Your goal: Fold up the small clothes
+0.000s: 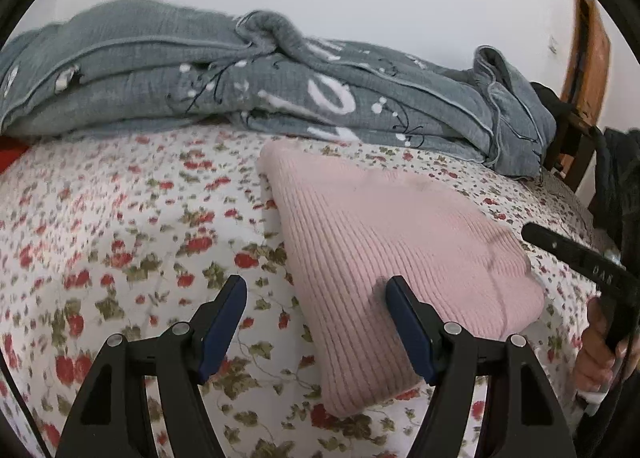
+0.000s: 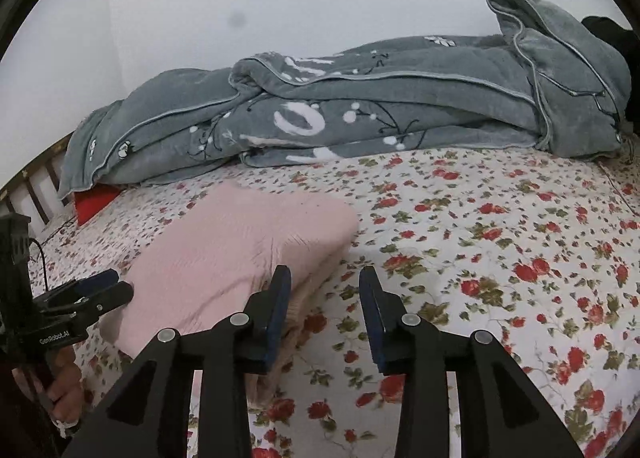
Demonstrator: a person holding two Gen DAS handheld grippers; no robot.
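Note:
A pink ribbed knit garment [image 1: 400, 250] [image 2: 224, 254] lies folded into a thick rectangle on the floral bed sheet [image 1: 120, 217] [image 2: 500, 238]. My left gripper [image 1: 315, 284] is open at the garment's near left edge; one finger hovers over the knit and the other over the sheet, gripping nothing. My right gripper [image 2: 325, 274] is open just off the garment's near right corner, with only sheet showing between its fingers. Each gripper also shows from the side in the other view: the right gripper [image 1: 536, 234] and the left gripper [image 2: 116, 286], each held by a hand.
A crumpled grey blanket [image 1: 280, 89] [image 2: 360, 117] runs along the wall behind the garment. A red item [image 2: 94, 203] peeks out under its left end, near the slatted bed frame [image 2: 36, 185]. Wooden furniture [image 1: 588, 57] and dark cloth [image 1: 620, 177] stand at the right.

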